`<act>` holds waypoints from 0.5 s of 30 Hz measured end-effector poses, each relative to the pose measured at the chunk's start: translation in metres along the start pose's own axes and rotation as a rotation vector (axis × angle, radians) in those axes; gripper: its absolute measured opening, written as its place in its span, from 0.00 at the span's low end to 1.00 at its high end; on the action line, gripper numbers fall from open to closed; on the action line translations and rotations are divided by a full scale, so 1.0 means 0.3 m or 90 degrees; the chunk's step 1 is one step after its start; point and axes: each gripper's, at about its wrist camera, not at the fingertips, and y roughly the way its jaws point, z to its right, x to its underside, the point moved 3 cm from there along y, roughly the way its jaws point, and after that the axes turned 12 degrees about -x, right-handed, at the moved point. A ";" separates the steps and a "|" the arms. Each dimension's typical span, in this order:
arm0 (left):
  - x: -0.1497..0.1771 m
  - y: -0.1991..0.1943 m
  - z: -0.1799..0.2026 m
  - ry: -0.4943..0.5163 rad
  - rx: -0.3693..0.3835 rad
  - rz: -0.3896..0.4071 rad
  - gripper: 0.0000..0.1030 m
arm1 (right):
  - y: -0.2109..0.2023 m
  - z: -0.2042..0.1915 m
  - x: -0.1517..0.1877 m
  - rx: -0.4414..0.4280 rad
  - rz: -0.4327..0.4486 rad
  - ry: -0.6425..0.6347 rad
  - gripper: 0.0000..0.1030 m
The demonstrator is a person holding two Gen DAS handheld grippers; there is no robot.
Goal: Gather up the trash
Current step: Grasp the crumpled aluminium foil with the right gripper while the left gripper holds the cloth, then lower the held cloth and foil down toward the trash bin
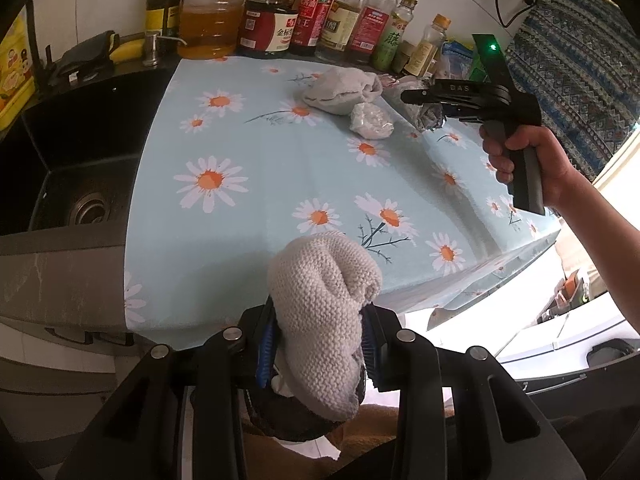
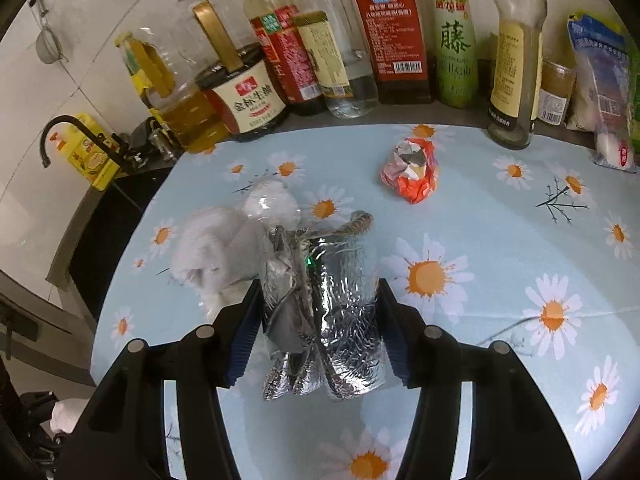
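Note:
My left gripper [image 1: 320,344] is shut on a pale knitted cloth [image 1: 324,312], held over the front edge of the daisy tablecloth [image 1: 248,216], above a dark bin opening [image 1: 288,420]. My right gripper [image 2: 316,332] is shut on a crumpled silver foil wrapper [image 2: 320,316] just above the table; the gripper also shows in the left wrist view [image 1: 432,108] with the foil [image 1: 430,114]. A grey rag [image 1: 340,90] [image 2: 208,256], a clear plastic wad [image 1: 370,120] [image 2: 272,204] and a red-and-silver crumpled wrapper [image 2: 412,172] lie on the cloth.
Several oil and sauce bottles [image 1: 280,20] [image 2: 384,40] line the back of the counter. A black sink [image 1: 72,184] with a faucet [image 2: 60,132] is on the left. Food packets [image 2: 604,92] stand at the back right.

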 end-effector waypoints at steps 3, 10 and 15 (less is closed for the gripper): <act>-0.008 -0.005 0.009 0.002 0.001 0.006 0.32 | -0.044 -0.026 0.020 -0.006 0.010 -0.008 0.54; -0.033 0.002 0.030 0.004 0.004 0.005 0.32 | -0.150 -0.071 0.065 -0.028 0.036 -0.013 0.54; -0.059 -0.008 0.063 0.021 0.015 0.015 0.32 | -0.204 -0.116 0.118 -0.053 0.053 -0.019 0.54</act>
